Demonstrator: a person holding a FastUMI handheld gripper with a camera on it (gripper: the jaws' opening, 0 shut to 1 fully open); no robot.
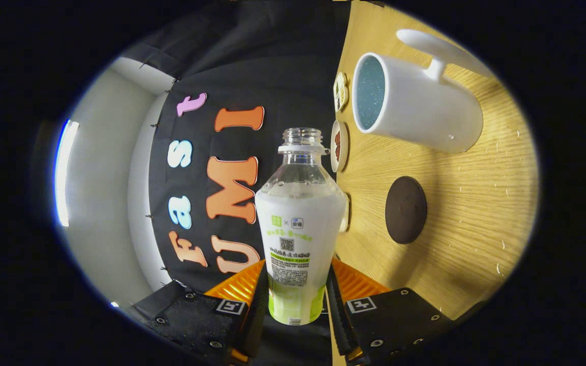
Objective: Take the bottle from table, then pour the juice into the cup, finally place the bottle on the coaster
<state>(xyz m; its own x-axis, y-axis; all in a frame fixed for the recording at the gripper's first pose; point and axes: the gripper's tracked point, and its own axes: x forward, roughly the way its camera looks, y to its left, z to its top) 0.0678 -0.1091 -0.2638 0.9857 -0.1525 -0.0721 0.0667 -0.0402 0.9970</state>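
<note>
My gripper [295, 292] is shut on a clear plastic bottle [299, 223] with a white and green label and no cap. The bottle sticks straight out ahead between the two orange fingers [237, 287], which press on its lower part. The whole view is rolled sideways, so the wooden table [481, 213] stands like a wall beside the bottle. On it a white cup [415, 104] with a blue inside and a handle is beyond the bottle's mouth, its opening facing the bottle side. A dark round coaster [405, 209] lies on the table nearer to the fingers than the cup.
Small round discs [339, 146] line the table's far edge by the booth wall, one more [341, 91] beside the cup. A pale wall with a bright light strip [64, 173] is on the other side of the bottle.
</note>
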